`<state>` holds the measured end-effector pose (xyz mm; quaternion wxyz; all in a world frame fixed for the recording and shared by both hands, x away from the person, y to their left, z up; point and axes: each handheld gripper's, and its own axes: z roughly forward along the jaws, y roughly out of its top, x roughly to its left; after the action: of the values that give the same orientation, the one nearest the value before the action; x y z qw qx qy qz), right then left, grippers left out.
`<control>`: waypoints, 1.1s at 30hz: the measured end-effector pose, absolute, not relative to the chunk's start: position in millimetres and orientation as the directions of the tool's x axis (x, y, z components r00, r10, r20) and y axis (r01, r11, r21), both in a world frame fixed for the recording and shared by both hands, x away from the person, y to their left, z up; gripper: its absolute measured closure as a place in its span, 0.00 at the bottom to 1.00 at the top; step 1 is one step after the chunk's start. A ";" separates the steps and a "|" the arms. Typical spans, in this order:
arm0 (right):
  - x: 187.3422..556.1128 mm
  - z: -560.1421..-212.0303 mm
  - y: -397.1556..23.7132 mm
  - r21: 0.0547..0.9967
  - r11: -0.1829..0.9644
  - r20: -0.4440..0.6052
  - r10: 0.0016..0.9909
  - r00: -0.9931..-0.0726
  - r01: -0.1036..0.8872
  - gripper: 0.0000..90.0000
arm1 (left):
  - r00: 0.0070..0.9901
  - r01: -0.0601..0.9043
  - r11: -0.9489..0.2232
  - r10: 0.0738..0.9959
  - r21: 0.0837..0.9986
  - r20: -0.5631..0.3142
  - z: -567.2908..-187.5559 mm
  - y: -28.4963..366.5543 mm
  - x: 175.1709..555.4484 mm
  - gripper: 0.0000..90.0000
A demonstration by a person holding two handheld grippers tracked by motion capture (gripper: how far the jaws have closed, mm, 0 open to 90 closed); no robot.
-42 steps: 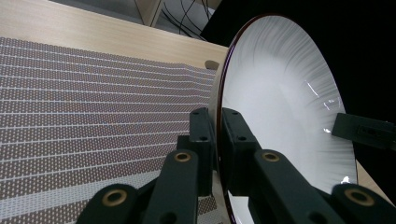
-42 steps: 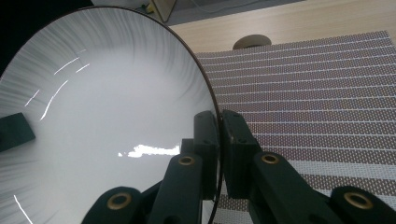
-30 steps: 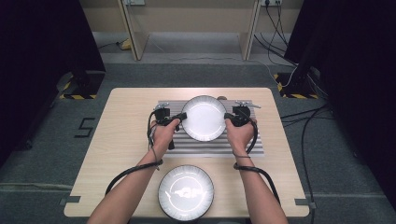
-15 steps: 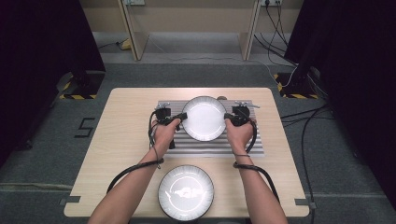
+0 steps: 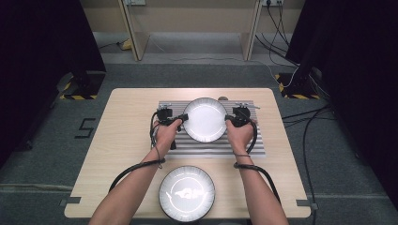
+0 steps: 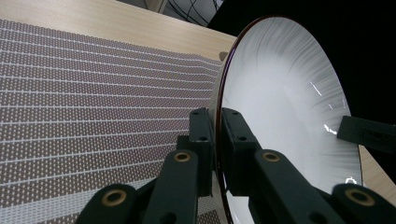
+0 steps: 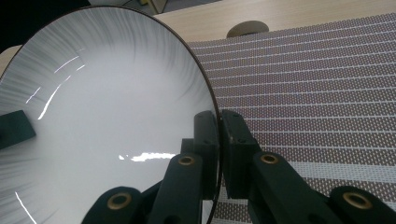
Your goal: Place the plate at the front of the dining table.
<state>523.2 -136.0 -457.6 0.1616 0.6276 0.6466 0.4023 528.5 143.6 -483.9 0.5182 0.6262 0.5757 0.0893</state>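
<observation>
A white plate [image 5: 204, 119] with a dark rim hangs over the striped grey placemat [image 5: 244, 145], held from both sides. My left gripper [image 5: 181, 119] is shut on the plate's left rim; in the left gripper view the two jaws pinch the thin edge of the plate [image 6: 280, 107] at my left gripper [image 6: 217, 144]. My right gripper [image 5: 228, 118] is shut on the opposite rim, and the right gripper view has the plate [image 7: 102, 116] clamped in my right gripper [image 7: 219, 149] above the placemat [image 7: 317, 93]. A second white plate [image 5: 186, 193] lies flat near the table's front edge.
The placemat [image 6: 93, 107] covers the middle and back of the wooden table [image 5: 117, 140]. A small round brown disc [image 7: 246, 29] lies on the table just beyond the mat's far edge. Cables trail from both grippers along the forearms. Dark curtains flank the table.
</observation>
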 end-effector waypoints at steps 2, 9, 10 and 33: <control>523.7 -458.2 -136.8 0.724 -0.106 0.292 0.942 -0.164 0.682 0.95 | 0.324 0.627 0.197 0.814 0.754 -0.482 -484.2 143.1 528.8 0.93; 525.3 -461.5 -136.9 0.716 -0.105 0.290 0.944 -0.158 0.691 0.95 | 0.316 0.633 0.194 0.819 0.750 -0.479 -486.6 141.7 529.6 0.93; 525.6 -462.2 -137.0 0.714 -0.105 0.291 0.944 -0.157 0.692 0.95 | 0.315 0.636 0.191 0.820 0.748 -0.478 -487.2 141.7 529.6 0.93; 528.7 -477.5 -133.3 0.687 -0.110 0.299 0.944 -0.141 0.718 0.95 | 0.283 0.667 0.172 0.841 0.725 -0.460 -496.8 141.3 533.5 0.92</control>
<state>528.7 -133.3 -477.5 0.1470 0.6387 0.6506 0.3837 533.5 141.3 -496.8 0.4855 0.6372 0.5918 0.0899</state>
